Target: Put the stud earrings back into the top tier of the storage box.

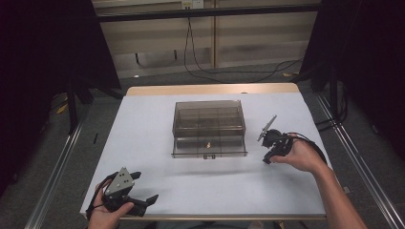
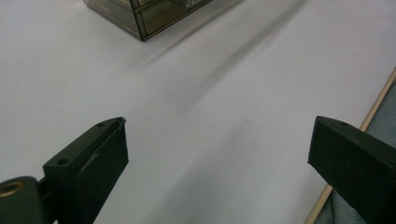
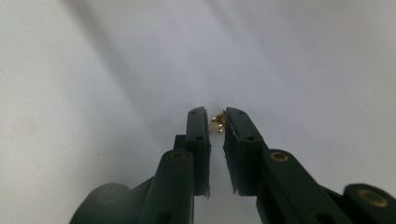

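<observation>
A small gold metal piece [image 3: 218, 122] sits pinched between the tips of my right gripper [image 3: 216, 114], low over the white table top. In the high view the right gripper [image 1: 267, 160] points down at the table just right of a smoky clear compartment box [image 1: 209, 114]. The box's lower drawer [image 1: 191, 145] is pulled out toward me, and another small gold piece [image 1: 208, 142] lies in it. My left gripper [image 1: 147, 186] rests near the table's front left edge, jaws wide apart and nothing between them [image 2: 217, 140]. A corner of the box [image 2: 149, 14] shows far ahead of it.
A white sheet [image 1: 143, 143] covers the table, whose wooden edge [image 1: 210, 89] shows at the back. Dark stands and cables sit on the floor around it. The table's front edge [image 2: 373, 107] runs close beside the left gripper's right jaw.
</observation>
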